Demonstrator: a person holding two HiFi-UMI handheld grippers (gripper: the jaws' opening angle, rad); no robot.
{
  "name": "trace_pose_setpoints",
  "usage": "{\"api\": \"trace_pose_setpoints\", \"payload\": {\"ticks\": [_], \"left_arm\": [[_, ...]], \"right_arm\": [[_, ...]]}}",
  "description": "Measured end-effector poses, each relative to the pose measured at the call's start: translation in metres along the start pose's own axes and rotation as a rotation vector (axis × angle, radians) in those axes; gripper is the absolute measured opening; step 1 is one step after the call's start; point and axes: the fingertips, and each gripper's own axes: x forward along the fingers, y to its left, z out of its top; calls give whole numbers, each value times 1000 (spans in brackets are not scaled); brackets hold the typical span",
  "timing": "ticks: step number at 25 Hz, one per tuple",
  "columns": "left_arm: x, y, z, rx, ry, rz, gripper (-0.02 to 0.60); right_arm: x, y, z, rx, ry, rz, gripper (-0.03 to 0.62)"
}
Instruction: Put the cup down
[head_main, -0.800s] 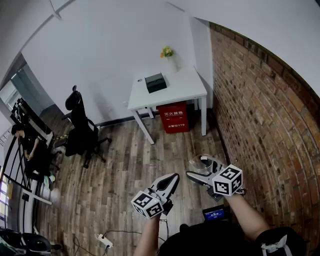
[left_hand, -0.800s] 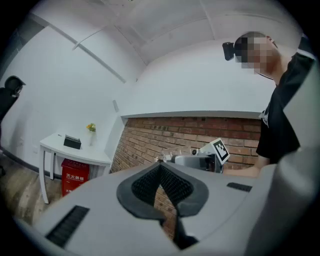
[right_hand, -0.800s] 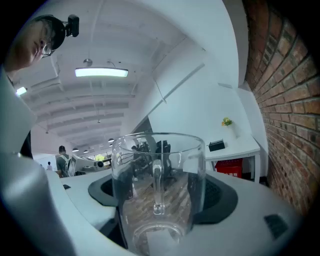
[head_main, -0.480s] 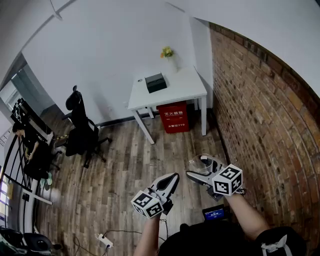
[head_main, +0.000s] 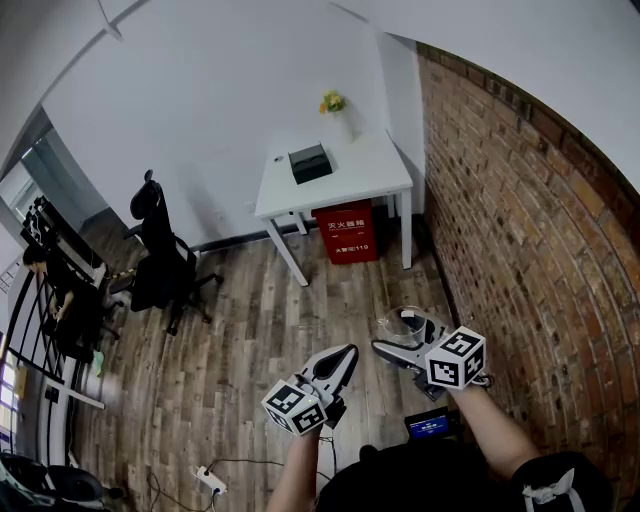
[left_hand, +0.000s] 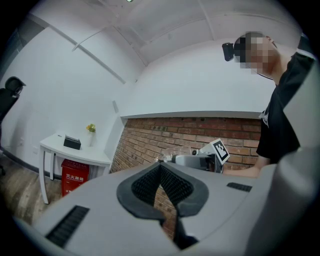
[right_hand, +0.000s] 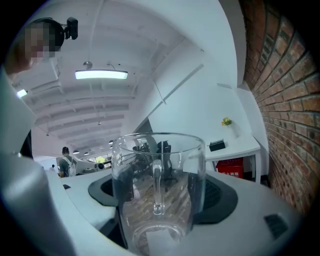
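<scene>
Glass cup (right_hand: 159, 190) sits upright, clamped in the right gripper's (head_main: 403, 338) wide jaws. The white table (head_main: 372, 178) is well apart at twelve o'clock, and the left gripper (left_hand: 161, 168) is pinched together, empty.

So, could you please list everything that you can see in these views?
clear glass mug with a handle: one, transparent, between the right gripper's pads
white rectangular table: one, white, at the far wall
black box: one, black, on the table
pale vase of yellow flowers: one, pale and yellow, at the table's back edge
red cabinet: one, red, under the table
black office chair: one, black, left of the table
brick wall: one, red-brown, along the right
left gripper: one, grey, jaws together, empty
right gripper: one, grey, closed on the mug
</scene>
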Motion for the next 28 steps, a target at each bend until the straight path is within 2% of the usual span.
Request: {"api": "trace_pose_setpoints", "payload": {"ticks": [28], "left_arm": [[17,-2,-5,-9,16,-4,8]], "right_arm": [[-7,-13,-2,23,2,23,405]]}}
